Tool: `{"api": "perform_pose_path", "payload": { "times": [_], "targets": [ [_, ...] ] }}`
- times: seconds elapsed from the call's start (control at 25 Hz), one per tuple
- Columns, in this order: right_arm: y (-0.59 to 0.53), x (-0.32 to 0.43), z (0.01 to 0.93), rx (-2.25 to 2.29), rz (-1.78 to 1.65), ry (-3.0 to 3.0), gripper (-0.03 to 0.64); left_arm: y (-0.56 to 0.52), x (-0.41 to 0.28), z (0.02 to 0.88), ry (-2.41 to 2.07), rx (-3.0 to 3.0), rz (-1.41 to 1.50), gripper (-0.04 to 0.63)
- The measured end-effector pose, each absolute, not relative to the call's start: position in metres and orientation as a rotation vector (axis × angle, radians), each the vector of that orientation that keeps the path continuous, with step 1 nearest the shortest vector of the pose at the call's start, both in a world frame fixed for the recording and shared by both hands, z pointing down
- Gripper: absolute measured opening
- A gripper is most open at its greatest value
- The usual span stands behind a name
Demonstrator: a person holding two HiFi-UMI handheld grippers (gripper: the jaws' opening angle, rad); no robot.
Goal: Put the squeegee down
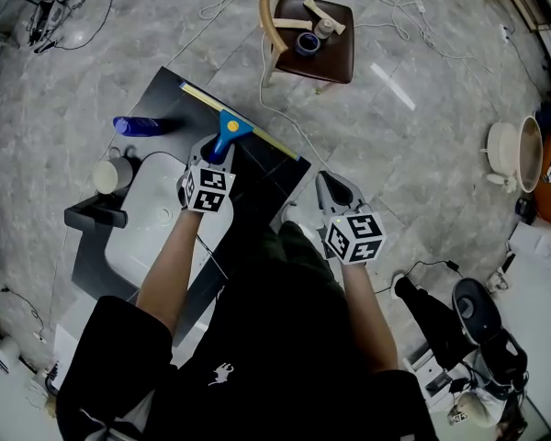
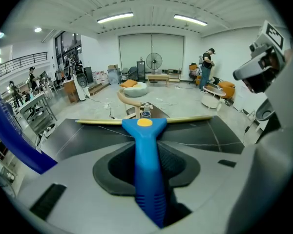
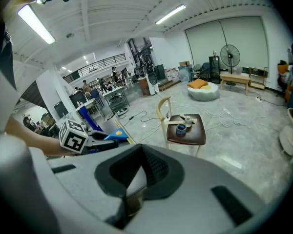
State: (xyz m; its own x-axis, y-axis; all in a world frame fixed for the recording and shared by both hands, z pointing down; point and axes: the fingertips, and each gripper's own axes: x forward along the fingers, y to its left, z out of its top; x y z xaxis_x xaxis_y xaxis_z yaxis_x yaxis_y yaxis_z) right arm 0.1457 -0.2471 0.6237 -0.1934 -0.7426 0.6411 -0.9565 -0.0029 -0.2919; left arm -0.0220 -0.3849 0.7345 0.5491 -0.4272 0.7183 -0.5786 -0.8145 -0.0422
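Blue plastic squeegee (image 1: 227, 134) with a cream rubber blade: handle clamped between the jaws of the left gripper (image 1: 217, 152), which stand about half spread, pads pressing on both sides. Handle runs straight ahead along the gripper's own line, sloping down and away from the person. Blade lies crosswise at the far end, over the far edge of the dark slab (image 1: 262, 168); contact cannot be told. Right gripper (image 1: 336, 189): jaws together, empty, off the slab's near corner, farther from the tool. Judged: release falls to the left hand. Surface: dark, flat, glossy; blue bottle (image 1: 138, 125) and mug (image 1: 111, 175) at its left. Room: grey stone floor (image 1: 422, 127), trailing cables, wooden chair (image 1: 310, 35)
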Motion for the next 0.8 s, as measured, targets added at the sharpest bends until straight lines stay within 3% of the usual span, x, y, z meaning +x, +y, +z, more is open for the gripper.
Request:
{"api": "perform_pose_path", "payload": {
  "times": [0.44, 0.68, 0.8],
  "targets": [
    [-0.241, 0.144, 0.615, 1.802, 0.965, -1.977, 0.002, -0.385, -0.024, 0.737, -0.852, 2.580, 1.125, 0.135],
    [-0.236, 0.142, 0.604, 1.826, 0.936, -1.978, 0.002, -0.386, -0.028, 0.731, -0.862, 2.552, 1.058, 0.248],
    [-0.234, 0.142, 0.594, 1.846, 0.912, -1.987, 0.002, -0.382, -0.034, 0.721, -0.876, 2.565, 1.027, 0.270]
  ]
}}
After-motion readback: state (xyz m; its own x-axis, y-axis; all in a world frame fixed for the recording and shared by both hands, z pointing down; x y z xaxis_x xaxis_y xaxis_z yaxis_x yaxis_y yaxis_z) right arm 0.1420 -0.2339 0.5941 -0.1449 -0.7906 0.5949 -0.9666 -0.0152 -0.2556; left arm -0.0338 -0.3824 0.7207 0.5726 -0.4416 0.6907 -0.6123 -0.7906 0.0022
